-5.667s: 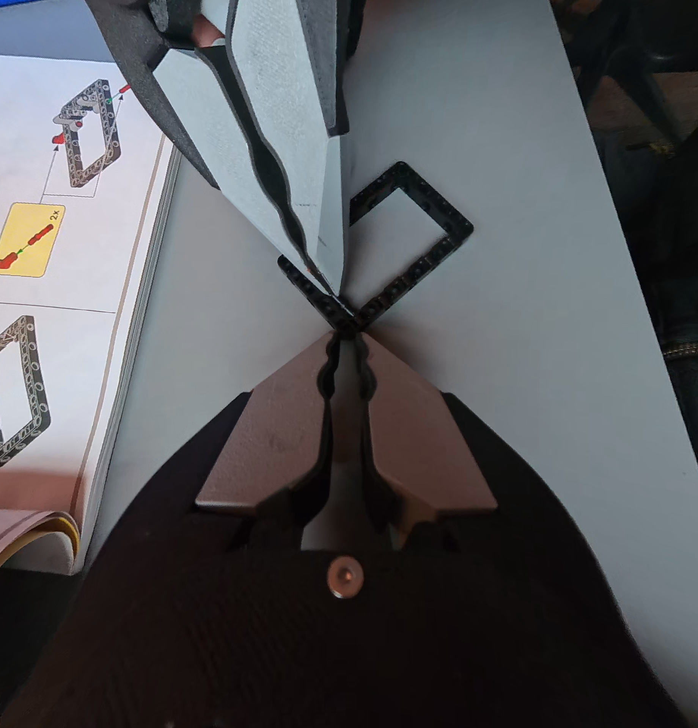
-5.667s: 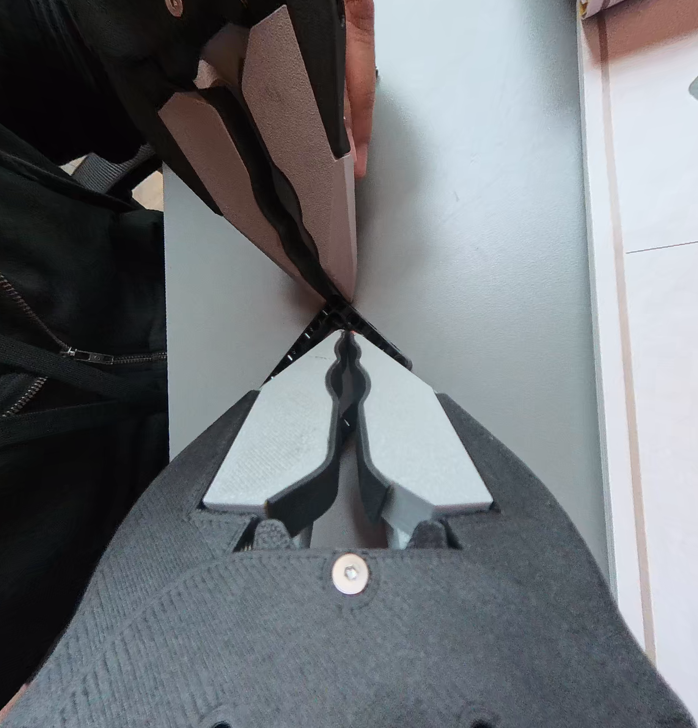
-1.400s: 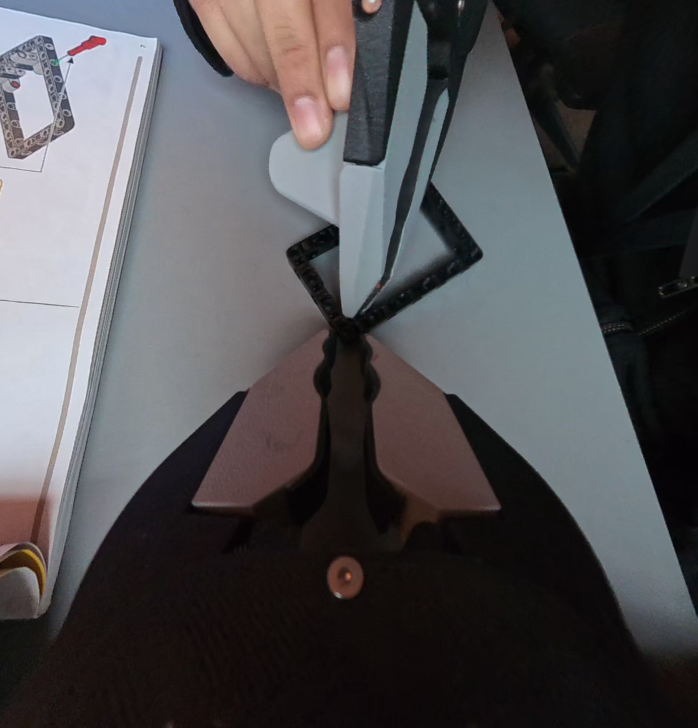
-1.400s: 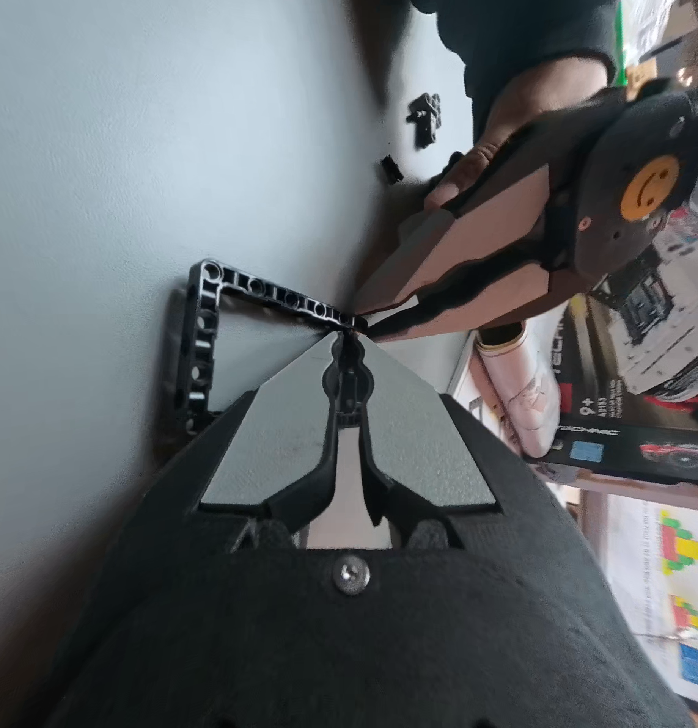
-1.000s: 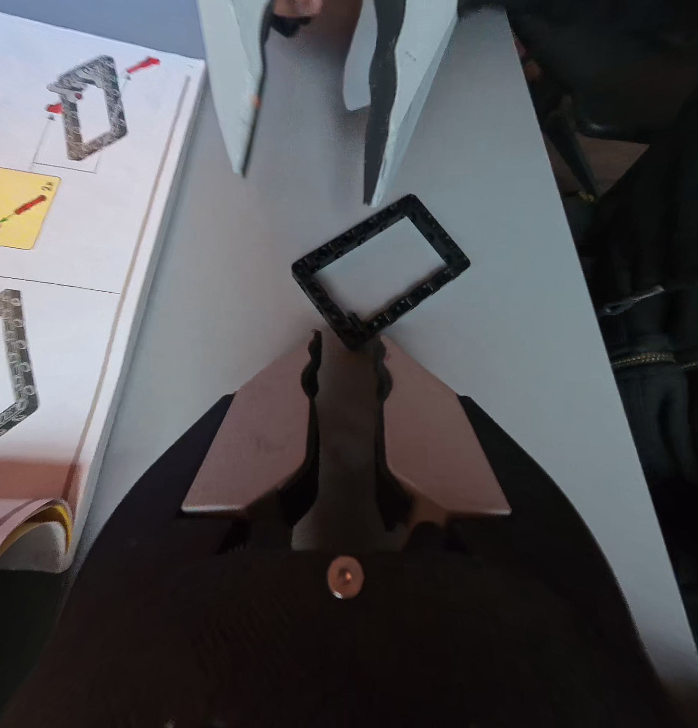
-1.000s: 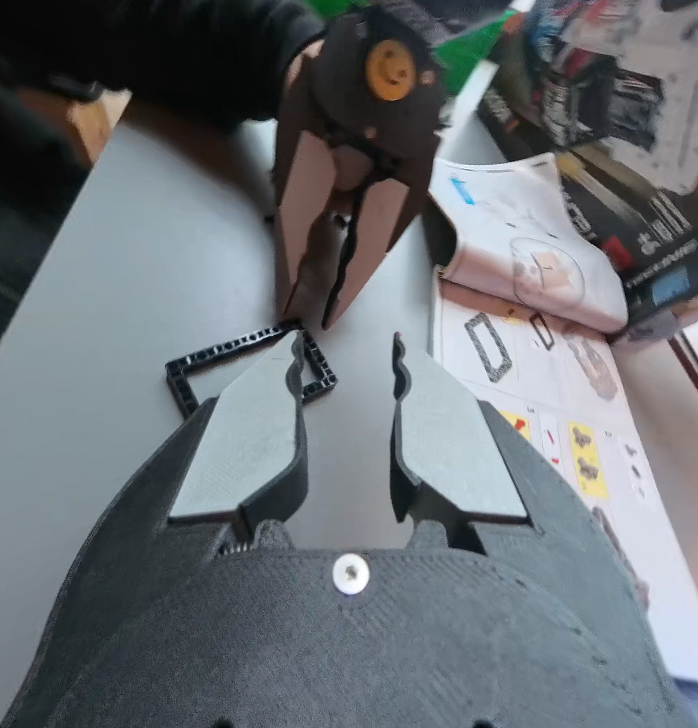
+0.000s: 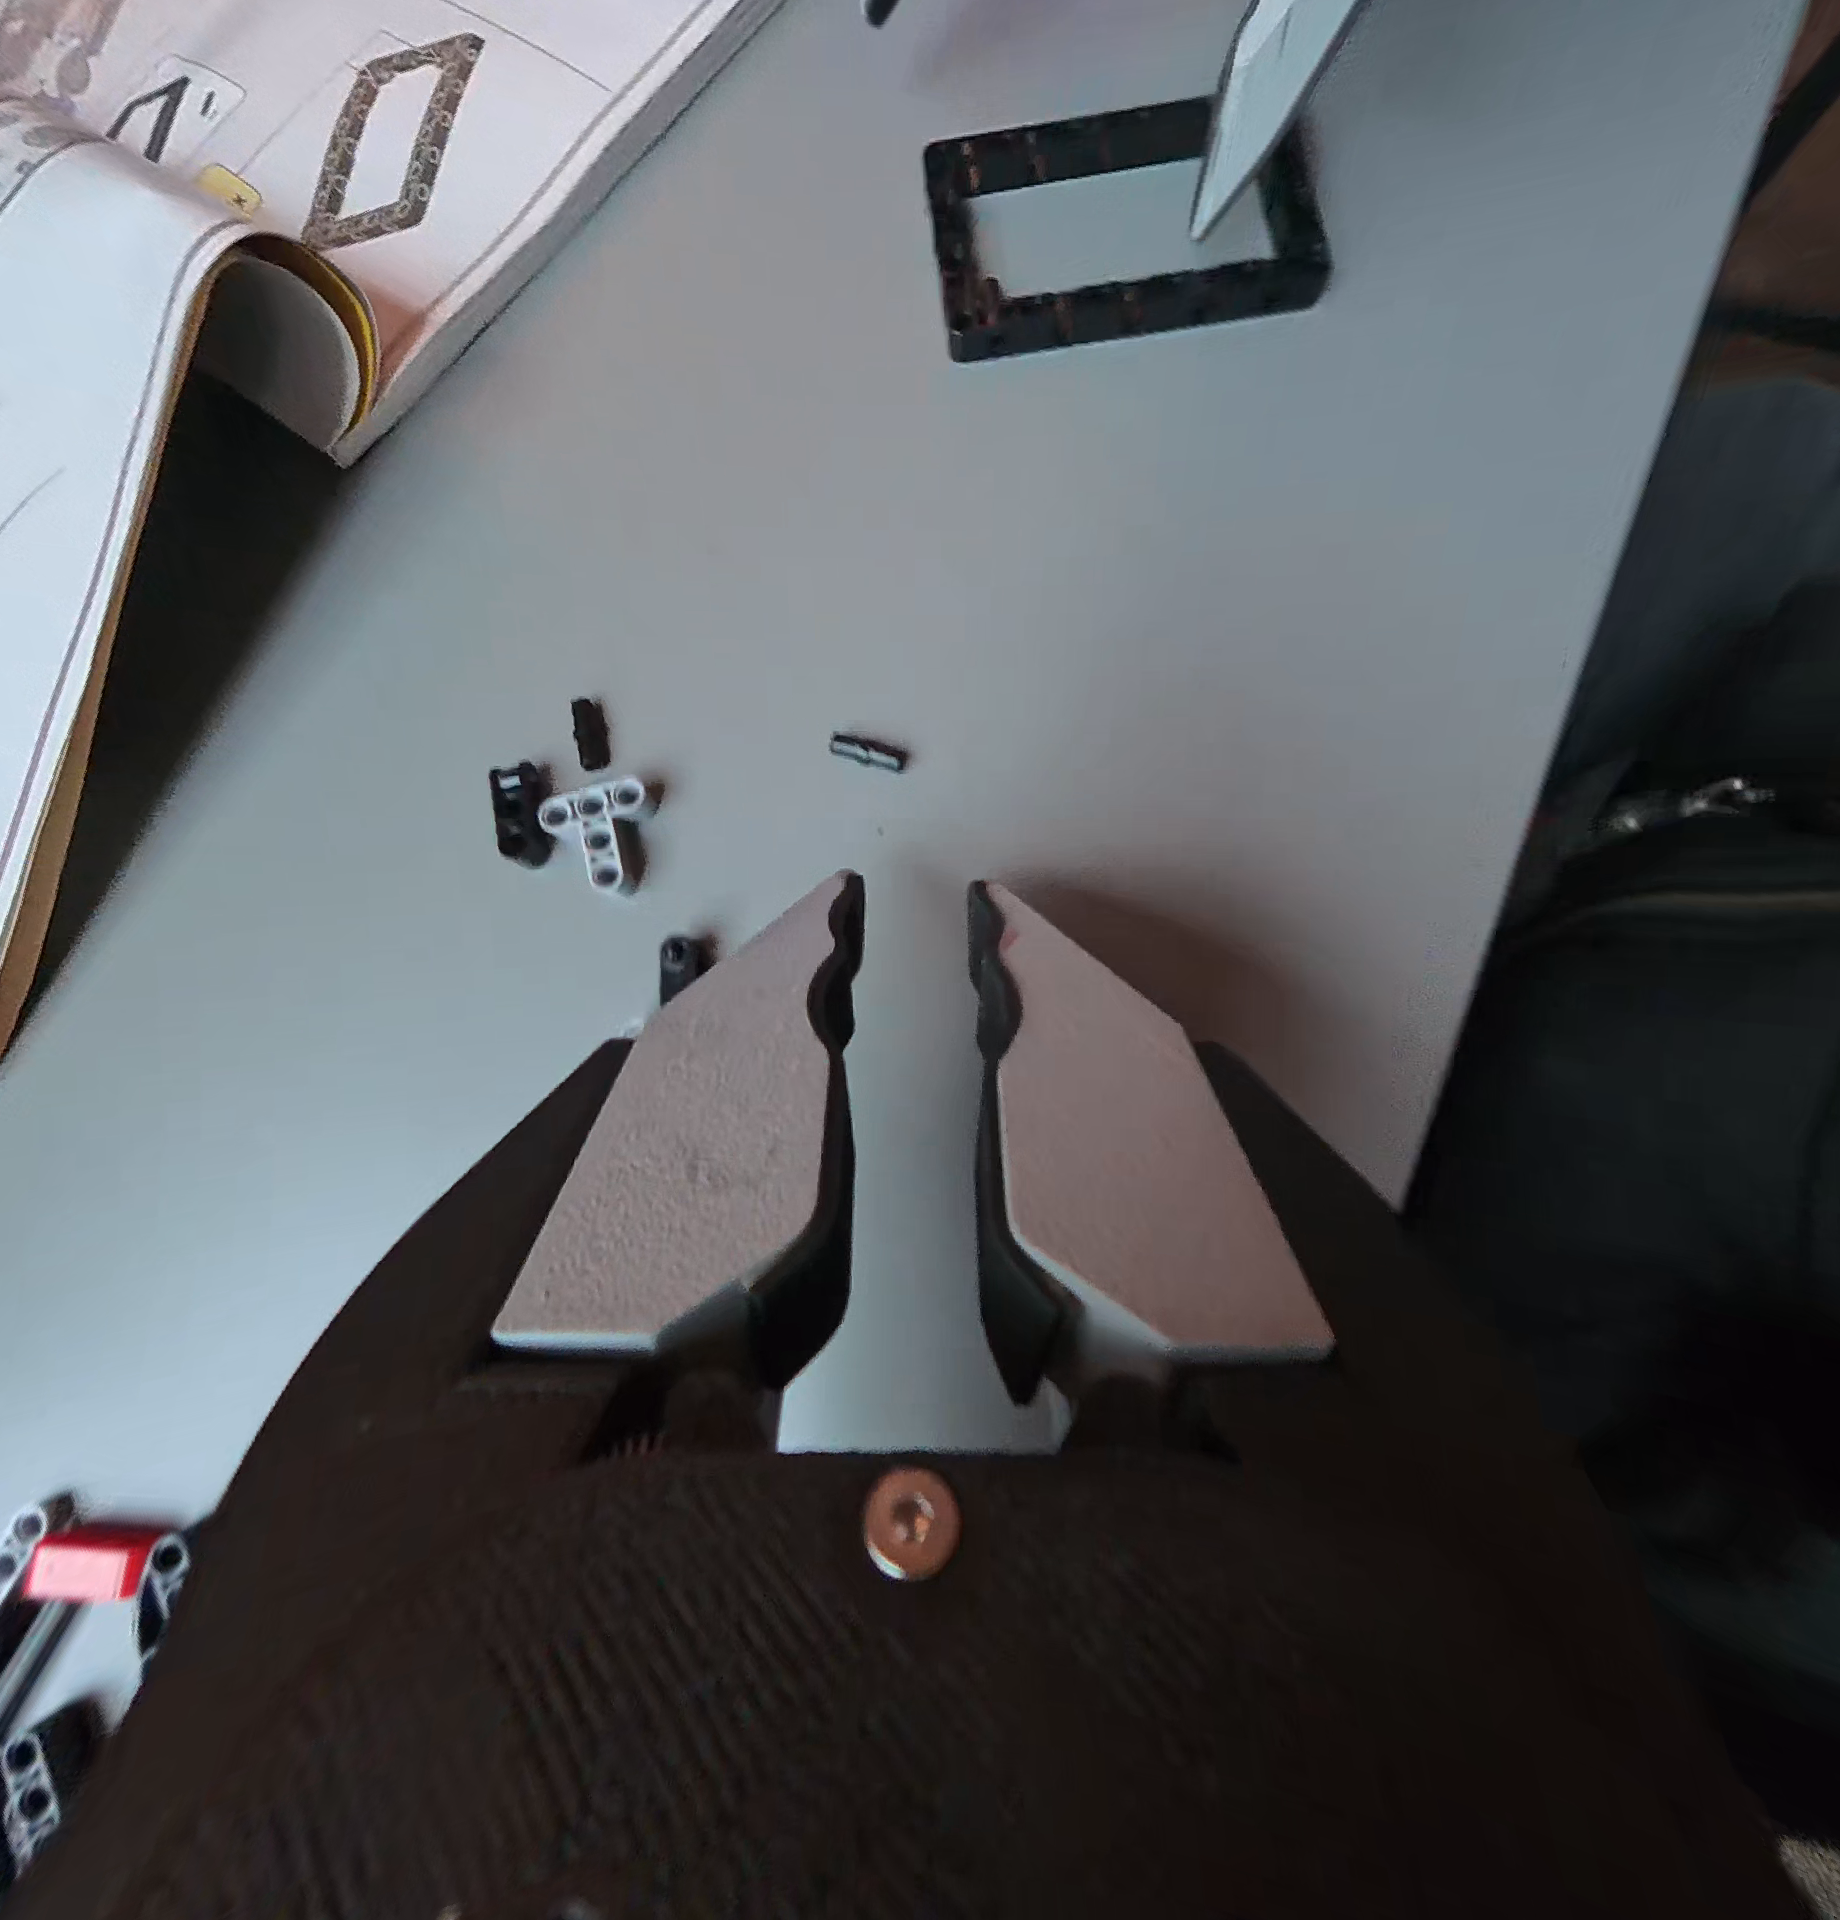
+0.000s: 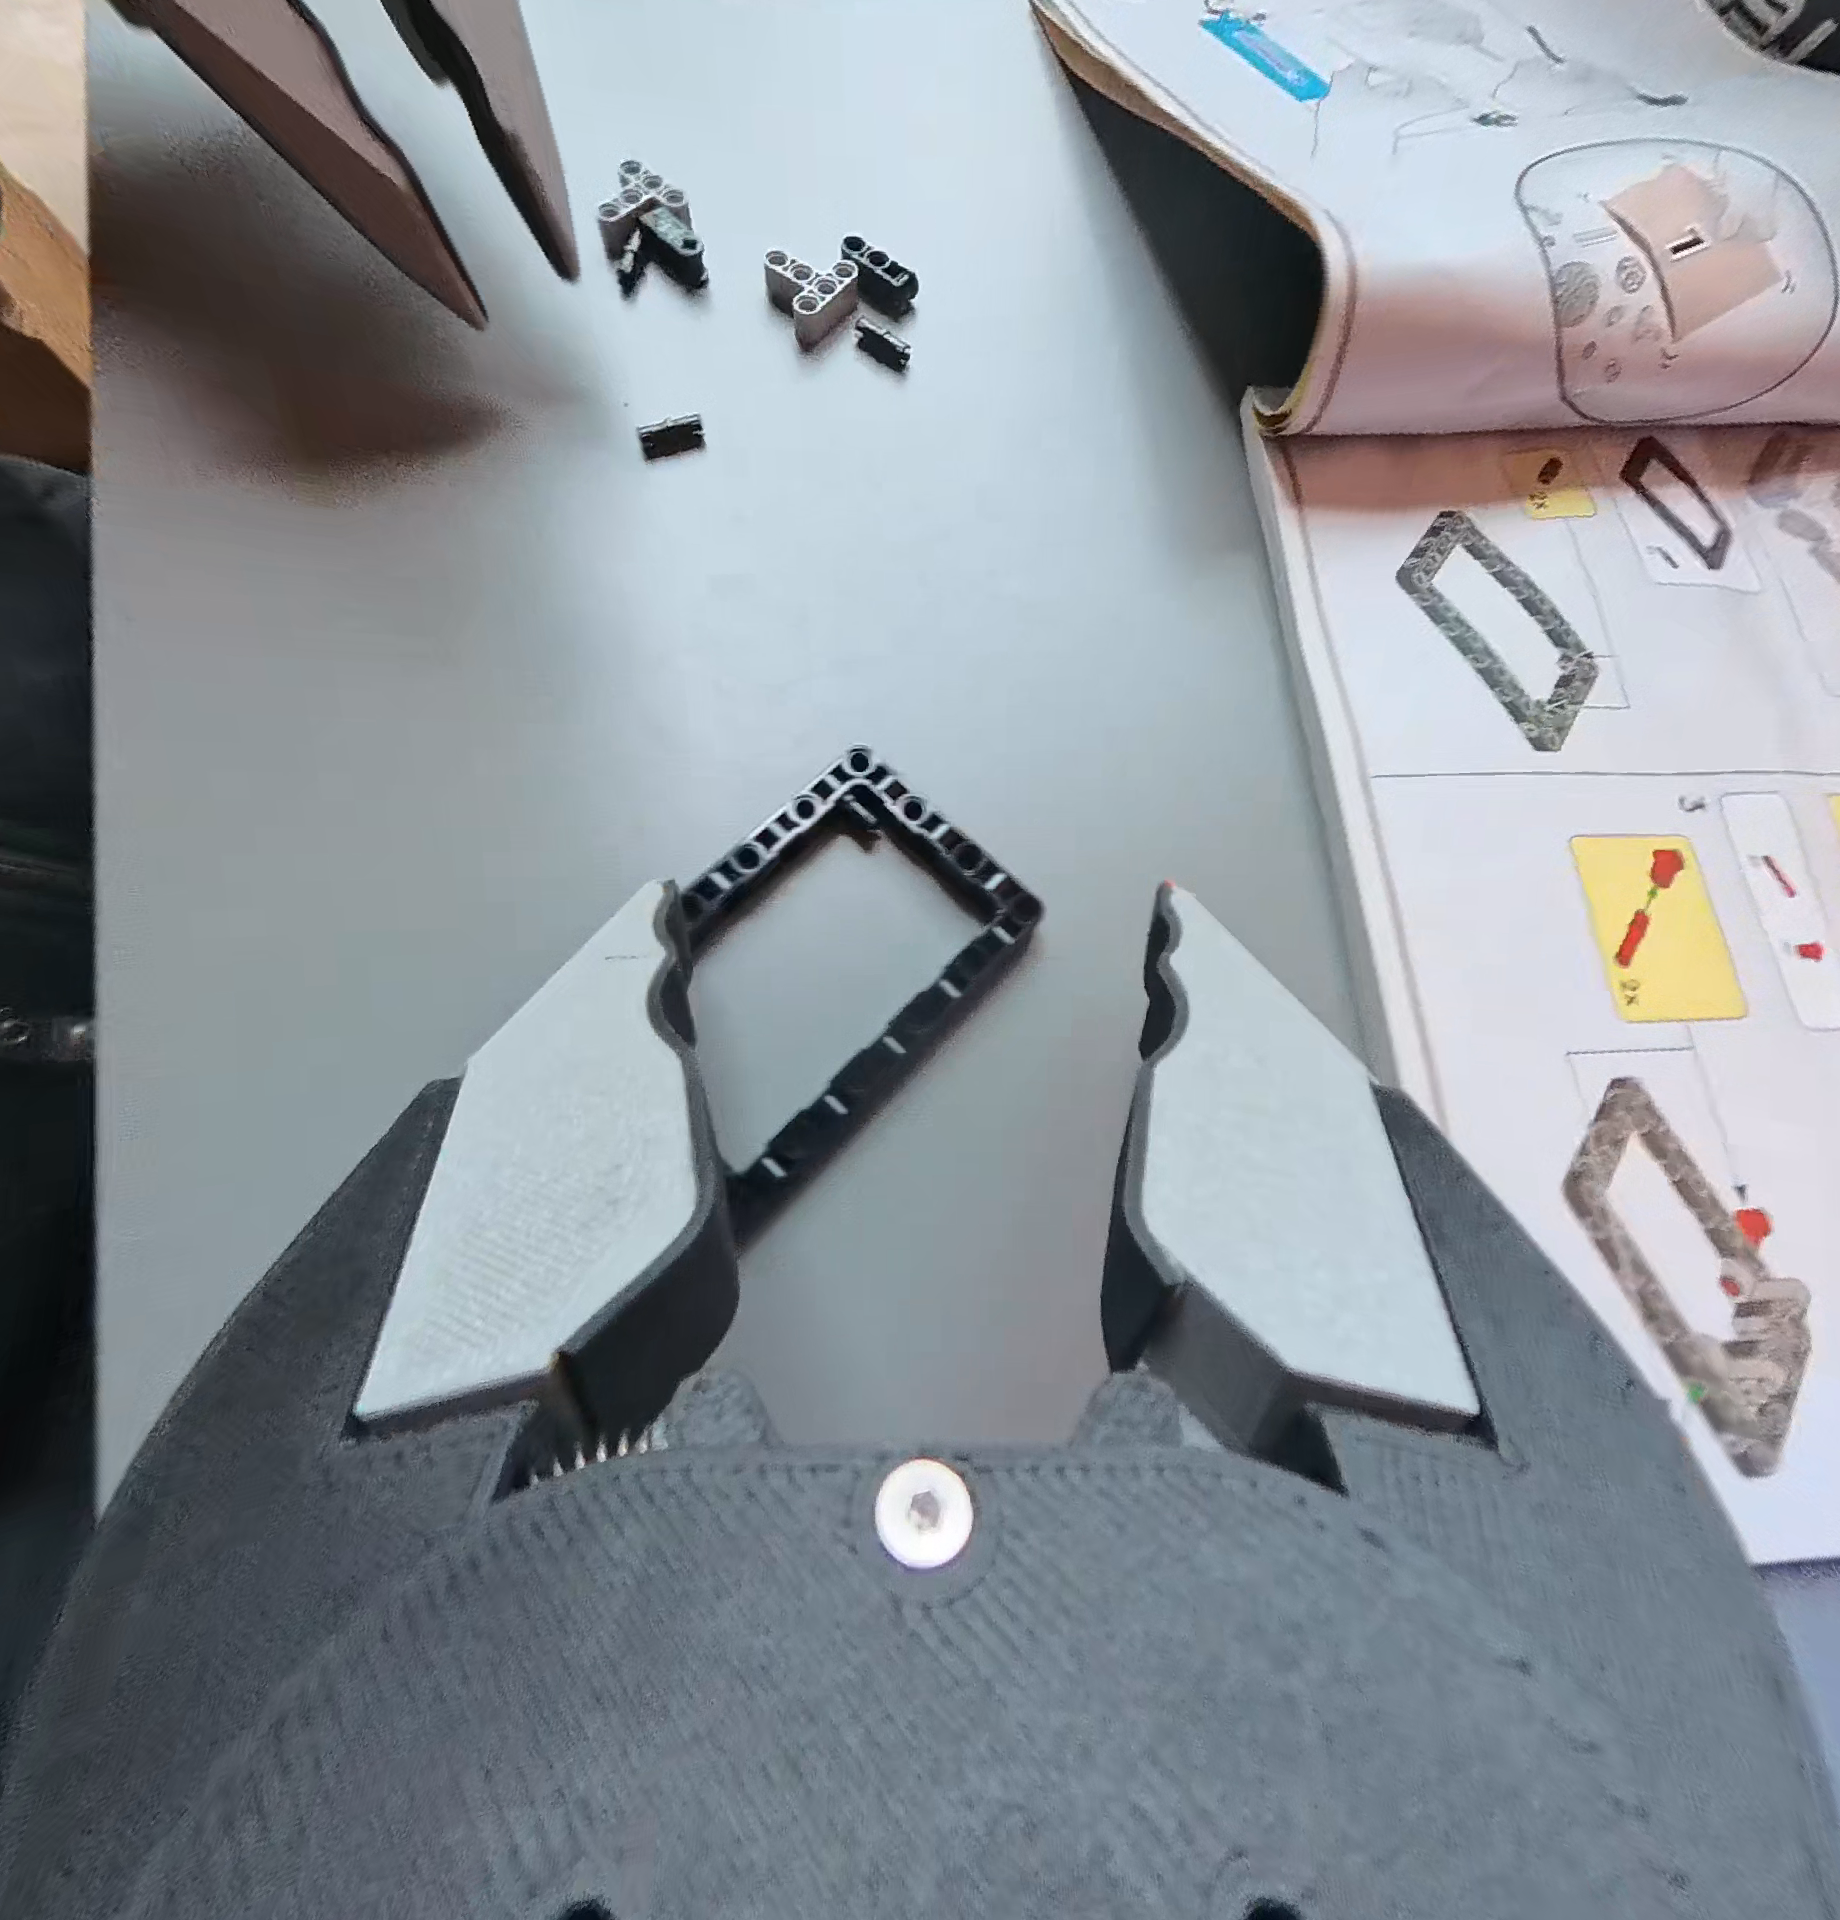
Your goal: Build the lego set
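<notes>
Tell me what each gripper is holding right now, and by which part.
Nothing is held. The left gripper and right gripper are both open and empty; the black frame lies flat on the table.

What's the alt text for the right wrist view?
The open right gripper hovers over a black rectangular frame lying flat on a grey table, holding nothing. Beyond it lie small grey and black pieces, with the left gripper's tips at top left. An open instruction booklet lies to the right.
</notes>
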A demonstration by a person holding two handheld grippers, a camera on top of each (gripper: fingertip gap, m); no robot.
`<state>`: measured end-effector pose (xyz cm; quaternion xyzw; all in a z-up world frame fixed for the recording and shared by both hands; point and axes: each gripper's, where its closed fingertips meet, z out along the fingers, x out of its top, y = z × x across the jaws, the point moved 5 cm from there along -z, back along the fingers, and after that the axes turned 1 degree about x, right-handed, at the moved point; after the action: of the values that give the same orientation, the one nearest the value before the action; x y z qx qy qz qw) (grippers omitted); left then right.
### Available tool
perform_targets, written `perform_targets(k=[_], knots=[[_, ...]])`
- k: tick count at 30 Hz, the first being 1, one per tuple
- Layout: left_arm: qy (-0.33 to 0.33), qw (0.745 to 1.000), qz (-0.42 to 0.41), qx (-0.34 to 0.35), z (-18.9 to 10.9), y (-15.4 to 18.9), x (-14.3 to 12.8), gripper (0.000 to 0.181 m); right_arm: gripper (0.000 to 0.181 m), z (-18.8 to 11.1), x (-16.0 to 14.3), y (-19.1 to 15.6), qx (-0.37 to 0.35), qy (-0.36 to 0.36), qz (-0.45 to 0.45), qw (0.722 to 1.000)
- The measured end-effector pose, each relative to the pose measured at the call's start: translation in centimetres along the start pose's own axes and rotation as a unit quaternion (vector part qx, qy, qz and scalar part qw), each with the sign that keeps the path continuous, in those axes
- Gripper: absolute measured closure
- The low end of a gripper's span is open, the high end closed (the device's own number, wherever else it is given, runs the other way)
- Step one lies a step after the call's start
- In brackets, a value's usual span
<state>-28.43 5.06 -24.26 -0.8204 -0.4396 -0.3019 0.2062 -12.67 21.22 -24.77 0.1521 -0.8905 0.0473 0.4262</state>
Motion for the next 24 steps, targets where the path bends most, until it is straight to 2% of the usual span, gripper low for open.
perform_targets(k=[1,4,7,9,11,16,22,24], knots=[[-0.003,1.0,-0.004,0.005,0.6,0.0,0.4,0.165,0.097,-0.1,0.0,0.5,0.002,0.004,-0.006,1.0],[-0.019,0.999,-0.034,0.013,2.0,0.0,1.1,0.166,0.098,-0.5,-0.3,1.7,-0.01,0.03,-0.015,0.999],[-0.047,0.996,-0.058,0.039,2.2,-0.4,0.9,0.161,0.099,-1.8,-0.5,2.4,-0.021,0.072,-0.005,0.997],[-0.051,0.995,-0.076,0.04,2.3,-0.5,1.1,0.161,0.11,-3.1,-0.2,2.6,-0.034,0.117,-0.005,0.992],[-0.065,0.993,-0.09,0.033,2.7,-0.4,1.3,0.159,0.11,-4.0,0.1,2.8,-0.054,0.142,-0.008,0.988],[-0.065,0.989,-0.128,0.04,3.5,-0.7,1.7,0.163,0.109,-3.6,0.5,1.6,-0.051,0.137,-0.039,0.989],[-0.061,0.987,-0.128,0.074,3.9,-1.2,2.0,0.174,0.109,-2.4,0.8,0.4,-0.039,0.124,-0.065,0.989],[-0.054,0.988,-0.129,0.064,4.2,-0.9,2.2,0.175,0.11,-2.3,0.9,0.4,-0.037,0.128,-0.064,0.989]])
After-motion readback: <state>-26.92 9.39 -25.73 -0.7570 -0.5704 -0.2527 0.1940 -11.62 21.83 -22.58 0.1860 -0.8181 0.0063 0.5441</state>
